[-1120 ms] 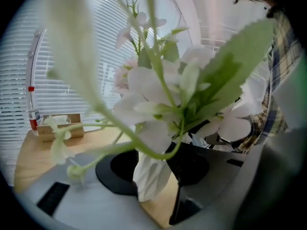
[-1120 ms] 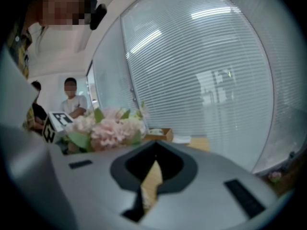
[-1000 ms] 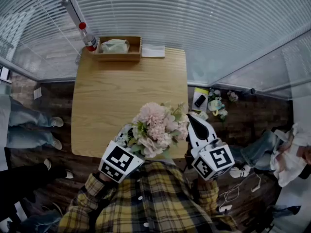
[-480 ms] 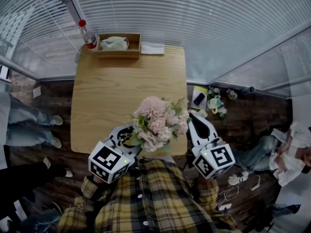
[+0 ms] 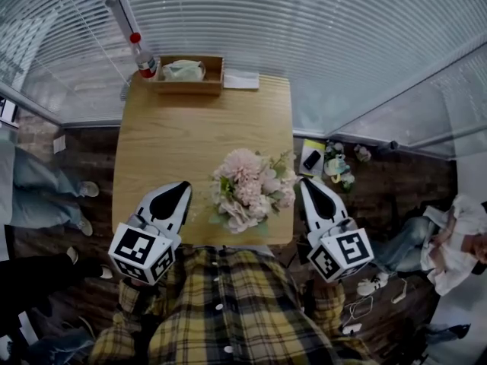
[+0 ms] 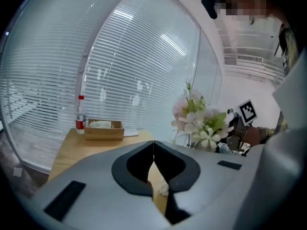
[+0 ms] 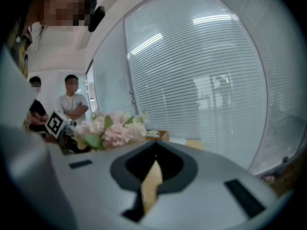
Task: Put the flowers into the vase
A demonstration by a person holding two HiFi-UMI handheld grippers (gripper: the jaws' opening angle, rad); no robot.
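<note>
Head view: flowers (image 5: 249, 190) are seen upright at the tabletop's (image 5: 190, 128) near edge, between and apart from the left hand-held gripper (image 5: 183, 186) and right hand-held gripper (image 5: 304, 182); left gripper view: jaws just closed together, nothing pinched, flowers beyond to the right; right gripper view: jaws pressed together, nothing pinched, flowers beyond to the left.

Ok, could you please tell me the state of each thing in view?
flowers: upright, free of both grippers
left gripper: fingers have just closed, nothing between them
right gripper: fingers shut, empty
bottle: upright, red cap on
wooden box: open-topped, holding a pale bundle
</note>
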